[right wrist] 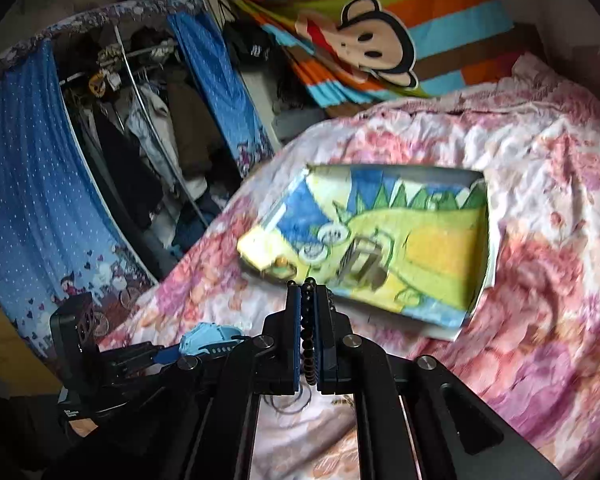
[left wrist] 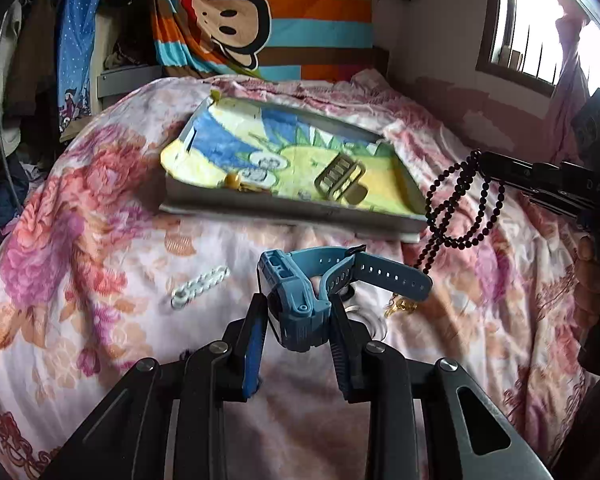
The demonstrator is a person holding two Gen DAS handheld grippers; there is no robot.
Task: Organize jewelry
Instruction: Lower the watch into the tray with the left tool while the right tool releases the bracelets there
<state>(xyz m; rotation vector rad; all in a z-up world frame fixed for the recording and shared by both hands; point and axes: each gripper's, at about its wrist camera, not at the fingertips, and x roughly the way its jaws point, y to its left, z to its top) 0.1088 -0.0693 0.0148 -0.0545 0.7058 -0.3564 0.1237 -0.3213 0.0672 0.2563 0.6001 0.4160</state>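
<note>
1. My left gripper [left wrist: 300, 312] pinches the blue watch [left wrist: 300, 300], strap pointing right.
2. My right gripper [right wrist: 309, 286] clamps the black bead necklace [left wrist: 462, 204].
3. Straight ahead of both lies the tray [left wrist: 292, 210]; the right is nearer.

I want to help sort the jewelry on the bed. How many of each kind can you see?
Watches: 2, the blue watch in the left gripper and the olive watch on the tray.
Bead strings: 1, the black bead string in the right gripper.
Chain bracelets: 1, the white chain bracelet.
Gold pieces: 1, the gold piece.
Total: 5.
</note>
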